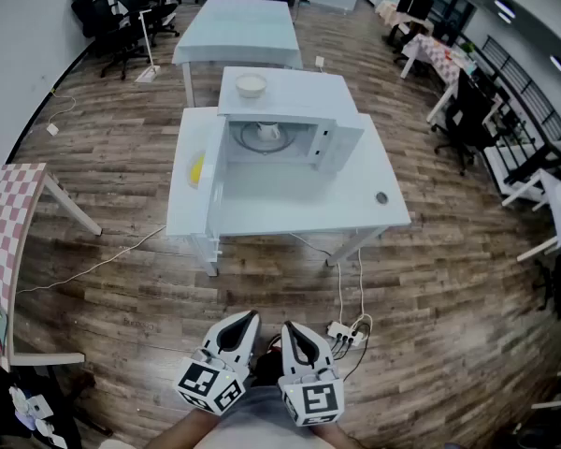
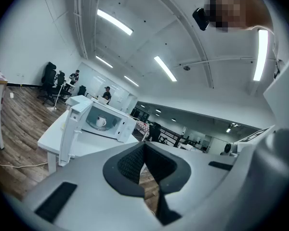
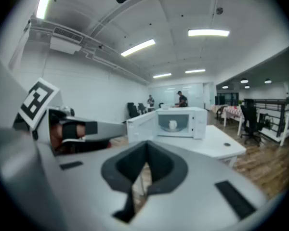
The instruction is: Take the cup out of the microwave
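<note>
White boxy microwave (image 1: 299,92) on smooth white table (image 1: 355,204), at 12 o'clock from grippers, well apart. Door (image 1: 210,171) swung open toward 8 o'clock. Cup (image 1: 268,132): small, white, handled, upright on round turntable (image 1: 251,142) inside cavity. Shallow white bowl (image 1: 251,85) on microwave top. Left gripper (image 1: 248,319) clenched, empty; right gripper (image 1: 290,328) likewise. Wood-plank floor (image 1: 122,223).

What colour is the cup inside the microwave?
The cup is white, clearest in the left gripper view.

Open microwave (image 1: 310,98) on white table (image 1: 355,199), cup (image 1: 268,133) inside, apparently a bowl (image 1: 251,85) on top
</note>
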Motion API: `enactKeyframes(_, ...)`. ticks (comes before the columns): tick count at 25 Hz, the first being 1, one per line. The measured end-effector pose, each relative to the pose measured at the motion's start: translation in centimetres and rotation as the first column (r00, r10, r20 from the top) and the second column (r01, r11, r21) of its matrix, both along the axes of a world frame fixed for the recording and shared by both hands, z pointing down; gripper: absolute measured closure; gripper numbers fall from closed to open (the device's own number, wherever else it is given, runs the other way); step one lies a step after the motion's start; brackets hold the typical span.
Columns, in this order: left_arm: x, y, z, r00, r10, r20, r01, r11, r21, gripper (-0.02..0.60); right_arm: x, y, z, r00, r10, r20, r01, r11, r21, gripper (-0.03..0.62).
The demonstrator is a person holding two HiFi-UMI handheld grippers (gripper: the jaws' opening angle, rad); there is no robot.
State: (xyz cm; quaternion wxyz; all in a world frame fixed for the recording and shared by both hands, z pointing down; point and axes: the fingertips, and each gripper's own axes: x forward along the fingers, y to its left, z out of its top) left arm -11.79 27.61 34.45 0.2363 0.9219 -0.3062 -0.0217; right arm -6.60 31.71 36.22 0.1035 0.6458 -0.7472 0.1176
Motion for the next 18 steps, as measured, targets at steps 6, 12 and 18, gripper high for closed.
enactKeyframes(6,2.6,-0.5,-0.7,1.000,-0.016,-0.002,0.016,1.000,0.016,0.568,2.3,-0.4,-0.6,0.999,-0.032,0.009,0.032,0.999,0.013,0.574)
enactKeyframes(12,5.7,-1.3,-1.2,1.000,-0.003,0.012,0.002,0.999,0.043,0.568,4.7,-1.7,-1.4,0.998,-0.056,0.012,0.056,0.998,0.038,0.574)
enactKeyframes(18,8.2,-1.9,-1.6,0.999,-0.013,0.036,0.011,0.997,0.070,0.568,7.0,-2.7,-1.3,0.993,-0.073,0.091,0.068,0.996,0.053,0.572)
